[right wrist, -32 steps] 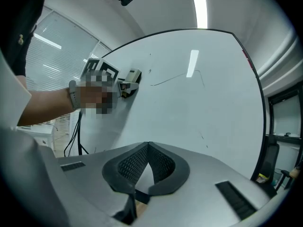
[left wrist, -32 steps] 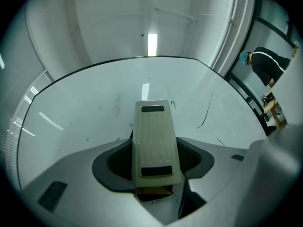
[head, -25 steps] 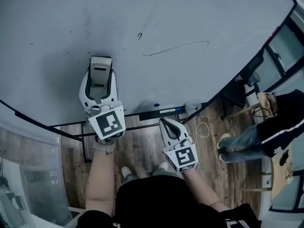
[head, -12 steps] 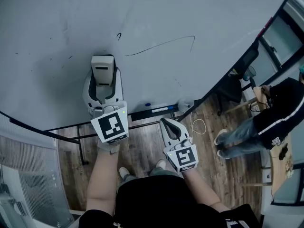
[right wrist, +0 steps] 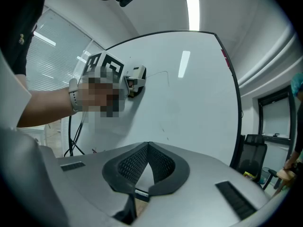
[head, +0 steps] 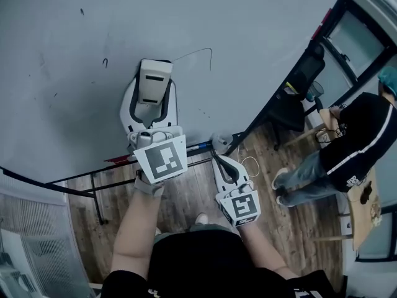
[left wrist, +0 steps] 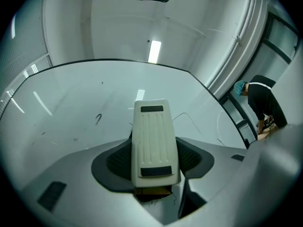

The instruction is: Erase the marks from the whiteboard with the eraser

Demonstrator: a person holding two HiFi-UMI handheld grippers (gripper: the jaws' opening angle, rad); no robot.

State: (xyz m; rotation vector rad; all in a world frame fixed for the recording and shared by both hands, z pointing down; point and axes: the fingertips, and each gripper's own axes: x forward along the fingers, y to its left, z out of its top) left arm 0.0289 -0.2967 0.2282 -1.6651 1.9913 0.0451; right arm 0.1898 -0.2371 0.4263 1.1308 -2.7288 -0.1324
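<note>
On the whiteboard, the eraser is clamped by the left gripper. The right gripper is held closed, empty.

**Bright, even light; edges bending**

Ceiling strips are shining at twelve o'clock in both your gripper views, glaring as pale streaks on the whiteboard. Fisheye is bowing edges and darkening corners; focus is looking sharp.

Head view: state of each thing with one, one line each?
left gripper: shut on eraser.
eraser: clamped, held against whiteboard.
right gripper: shut, empty, away from the board.
whiteboard: not clean, marks on it.
curved line: unerased, just right of eraser.
</note>
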